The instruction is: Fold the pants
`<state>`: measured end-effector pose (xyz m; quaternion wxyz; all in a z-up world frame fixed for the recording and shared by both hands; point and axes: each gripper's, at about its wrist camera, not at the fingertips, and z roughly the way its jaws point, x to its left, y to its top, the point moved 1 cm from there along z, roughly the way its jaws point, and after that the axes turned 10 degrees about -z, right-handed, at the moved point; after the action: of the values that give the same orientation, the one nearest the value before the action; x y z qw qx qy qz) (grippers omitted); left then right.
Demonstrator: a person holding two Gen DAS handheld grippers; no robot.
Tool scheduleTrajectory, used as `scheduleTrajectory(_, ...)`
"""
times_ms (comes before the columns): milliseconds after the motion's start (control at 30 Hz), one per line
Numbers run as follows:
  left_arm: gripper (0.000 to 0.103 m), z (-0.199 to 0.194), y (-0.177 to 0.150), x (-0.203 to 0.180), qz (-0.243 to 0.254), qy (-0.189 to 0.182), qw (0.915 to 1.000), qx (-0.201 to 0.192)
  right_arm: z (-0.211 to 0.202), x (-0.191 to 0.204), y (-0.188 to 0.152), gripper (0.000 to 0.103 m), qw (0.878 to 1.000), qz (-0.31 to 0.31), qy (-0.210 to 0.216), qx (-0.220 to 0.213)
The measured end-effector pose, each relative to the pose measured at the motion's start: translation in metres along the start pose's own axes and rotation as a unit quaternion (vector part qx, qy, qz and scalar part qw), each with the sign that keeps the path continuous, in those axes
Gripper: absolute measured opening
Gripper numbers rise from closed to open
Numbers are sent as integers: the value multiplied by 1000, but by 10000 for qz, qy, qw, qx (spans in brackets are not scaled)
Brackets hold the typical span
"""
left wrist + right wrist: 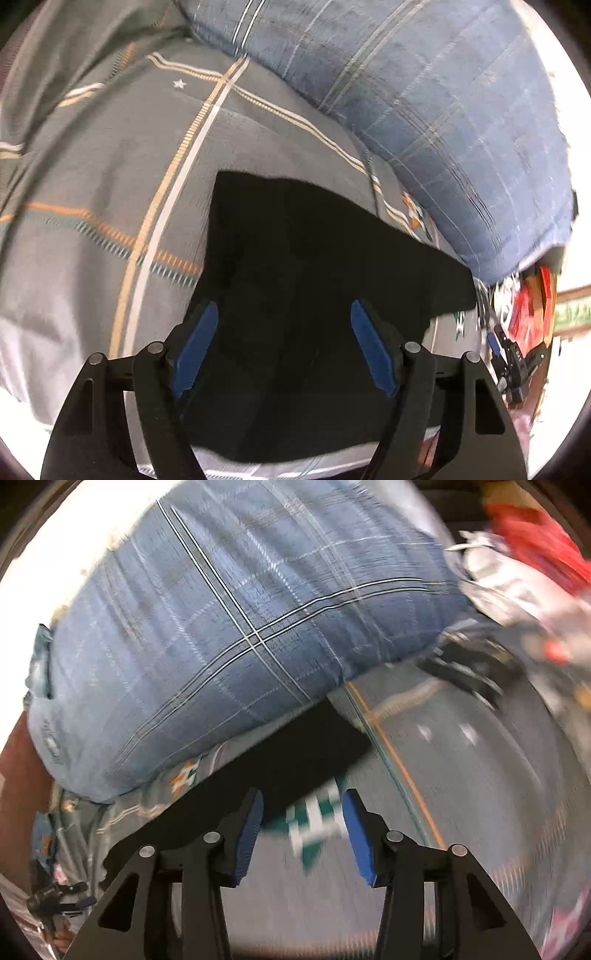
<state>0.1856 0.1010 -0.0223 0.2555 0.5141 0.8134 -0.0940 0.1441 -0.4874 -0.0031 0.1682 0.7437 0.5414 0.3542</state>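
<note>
**Item: black pants** (314, 295), one, lying flat on a grey patterned bedsheet (92, 258). The garment looks already folded into a compact dark slab, though its darkness hides any layer lines.

**Position relative to the tools.** In the left wrist view the pants lie directly under and ahead of the left gripper (284, 343), filling the space between its two blue pads (195, 347). The long axis runs on a diagonal from the near lower left toward the far right, where a corner comes near a blue plaid pillow (424, 92). In the right wrist view the same pants (295, 753) appear as a dark band ahead and to the left of the right gripper (303, 834), with bare sheet and a green-and-white printed motif (314, 819) directly between its pads. By my judgement the left gripper is the nearer one; the right stands off the cloth's edge.

**Gripper state.**
- Left: jaws spread wide, nothing pinched (the cloth lies below, not visibly pressed by either pad).
- Right: jaws parted about halfway, empty.

**Count.**
- Pants: one
- Grippers: two
- Pillows: one
- Bedsheets: one
- Clutter at the bed's far edge, including something red (535, 535): blurred, not countable
</note>
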Motion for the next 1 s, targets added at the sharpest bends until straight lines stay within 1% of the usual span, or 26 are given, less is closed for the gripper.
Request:
scheduleTrajectory(100, 75, 14, 24, -4, -283, -18, 9995, 155, 47, 4, 33, 47, 9984, -334, -291, 352)
scheduleTrajectory(167, 75, 15, 37, -3, -434, -29, 9990, 133, 78, 4, 50, 47, 9957, -533, -473, 589)
scheduleTrajectory(200, 75, 16, 43, -1, -510, -20, 9986, 98, 89, 4, 55, 48, 9947, -604, -554, 620)
scheduleTrajectory(267, 75, 16, 56, 5, -650, 8, 9979, 63, 111, 2, 63, 48, 9926, -735, -622, 741)
scheduleTrajectory(333, 75, 19, 68, 9, -760, 22, 9971, 61, 126, 1, 66, 51, 9907, -823, -634, 879)
scheduleTrajectory(400, 75, 28, 73, 10, -800, 111, 9966, 139, 139, 1, 66, 52, 9888, -935, -596, 1000)
scheduleTrajectory(467, 75, 41, 75, 7, -683, 201, 9969, 329, 145, 9, 64, 52, 9847, -1249, -643, 1034)
scheduleTrajectory(500, 75, 45, 72, 4, -601, 242, 9970, 429, 145, 14, 61, 47, 9816, -1455, -682, 1030)
scheduleTrajectory(533, 75, 50, 69, -2, -427, 342, 9976, 434, 147, 19, 59, 41, 9774, -1672, -761, 1049)
scheduleTrajectory(567, 74, 50, 67, -9, -247, 450, 9981, 332, 149, 23, 58, 16, 9728, -1854, -850, 1094)
scheduleTrajectory(600, 72, 49, 65, -16, -72, 506, 9984, 236, 150, 27, 56, 0, 9692, -1994, -897, 1133)
scheduleTrajectory(633, 53, 48, 65, -17, 29, 464, 9987, 193, 147, 33, 53, 0, 9649, -2159, -1019, 1095)
scheduleTrajectory(667, 36, 47, 65, -18, 80, 436, 9989, 179, 145, 36, 52, 0, 9631, -2232, -1092, 1032)
scheduleTrajectory(700, 9, 47, 66, -19, 124, 434, 9988, 191, 141, 38, 50, 0, 9622, -2271, -1159, 953)
scheduleTrajectory(733, 7, 47, 64, -20, 218, 546, 9981, 170, 133, 41, 49, 0, 9638, -2249, -1186, 804)
scheduleTrajectory(767, 7, 45, 62, -21, 293, 679, 9972, 52, 126, 42, 48, 0, 9659, -2203, -1177, 683)
scheduleTrajectory(867, 7, 33, 47, -30, 750, 1003, 9910, -465, 93, 39, 46, 0, 9733, -1969, -1143, 290)
scheduleTrajectory(933, 7, 19, 35, -36, 890, 1009, 9880, -764, 68, 37, 43, 0, 9762, -1840, -1150, 32)
scheduleTrajectory(967, 7, 7, 25, -40, 984, 965, 9856, -980, 56, 36, 41, 0, 9770, -1793, -1153, -82)
scheduleTrajectory(1000, 7, 0, 21, -42, 1034, 941, 9842, -1087, 42, 32, 37, 0, 9779, -1743, -1134, -192)
